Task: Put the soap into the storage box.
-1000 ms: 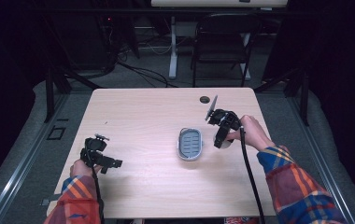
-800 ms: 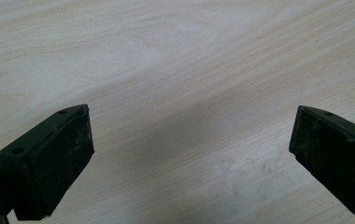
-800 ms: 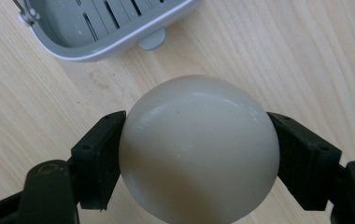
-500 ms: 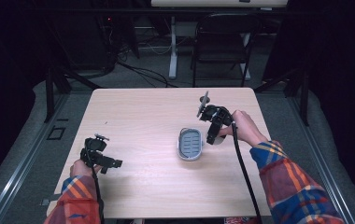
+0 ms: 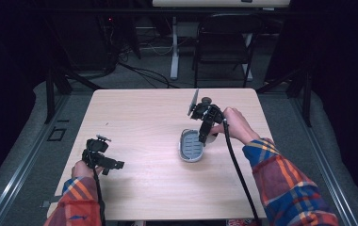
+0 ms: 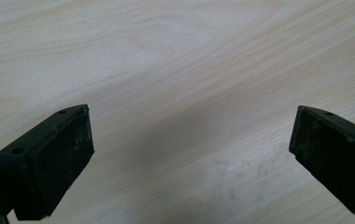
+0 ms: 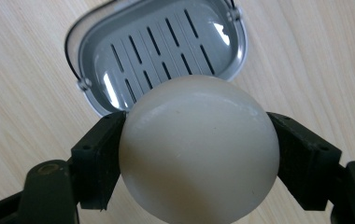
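Off-white soap bar, rounded and smooth, pinched between the right gripper pads, one pad on each flank. Grey slotted soap dish directly ahead of and below the jaws in the right gripper view, lying flat on the wooden table, nothing in it. In the high view, right gripper hanging over the dish's right rim, pointing down; soap itself hard to make out there, probably the pale patch at the jaw tips.

Key relation: dish just left of and under the held bar, long axis running roughly away from the person. Bar's own long axis hard to judge from here, foreshortened in the close view. Likely next move: small shift left over the slots, then lower and release. Risk: bar landing on the rim and sliding off, or tipping the light dish.

Left gripper parked near the table's left-front edge, well apart from the dish, jaws spread wide with bare wood between them. Right hand far nearer, so the placement is its job.
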Demonstrator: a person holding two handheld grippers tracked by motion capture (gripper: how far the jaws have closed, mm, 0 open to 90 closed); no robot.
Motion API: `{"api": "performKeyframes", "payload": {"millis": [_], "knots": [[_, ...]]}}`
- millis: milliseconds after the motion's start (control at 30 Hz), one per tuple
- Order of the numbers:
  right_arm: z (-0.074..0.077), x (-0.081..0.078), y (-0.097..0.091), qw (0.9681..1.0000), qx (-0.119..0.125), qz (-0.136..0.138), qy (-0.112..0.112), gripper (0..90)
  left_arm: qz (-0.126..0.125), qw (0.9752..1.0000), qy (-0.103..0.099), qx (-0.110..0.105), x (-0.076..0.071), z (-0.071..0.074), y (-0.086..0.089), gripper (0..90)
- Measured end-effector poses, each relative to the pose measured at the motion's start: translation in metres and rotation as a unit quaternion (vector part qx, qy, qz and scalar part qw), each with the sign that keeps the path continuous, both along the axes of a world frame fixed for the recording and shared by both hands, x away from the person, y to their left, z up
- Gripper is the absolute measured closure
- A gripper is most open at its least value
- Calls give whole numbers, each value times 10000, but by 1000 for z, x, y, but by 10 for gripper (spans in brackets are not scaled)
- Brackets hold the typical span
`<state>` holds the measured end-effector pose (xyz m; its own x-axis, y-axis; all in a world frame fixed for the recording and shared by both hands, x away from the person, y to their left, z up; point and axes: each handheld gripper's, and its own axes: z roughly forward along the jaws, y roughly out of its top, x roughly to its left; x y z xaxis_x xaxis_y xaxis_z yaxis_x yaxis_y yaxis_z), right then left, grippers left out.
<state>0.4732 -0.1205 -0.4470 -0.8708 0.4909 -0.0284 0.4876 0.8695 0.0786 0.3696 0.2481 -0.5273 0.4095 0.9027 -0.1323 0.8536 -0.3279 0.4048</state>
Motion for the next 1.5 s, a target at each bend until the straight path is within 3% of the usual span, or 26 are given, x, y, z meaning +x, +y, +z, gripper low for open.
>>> {"api": "performKeyframes", "payload": {"millis": [267, 767, 1000, 1500], "knots": [[-6, 3, 24, 9999, 49, 148, 73, 238, -34, 10000, 9, 20, 0, 0, 1, 0], [-24, 7, 48, 9993, 124, 285, 196, 237, -28, 10000, -8, 12, 0, 0, 0, 0], [-31, 8, 50, 9993, 162, 255, 227, 237, -18, 10000, 10, -3, -1, 0, 0, 0], [-49, 8, 50, 9993, -8, 304, 237, 236, -46, 10000, 27, 16, 0, 0, 0, 0]]}}
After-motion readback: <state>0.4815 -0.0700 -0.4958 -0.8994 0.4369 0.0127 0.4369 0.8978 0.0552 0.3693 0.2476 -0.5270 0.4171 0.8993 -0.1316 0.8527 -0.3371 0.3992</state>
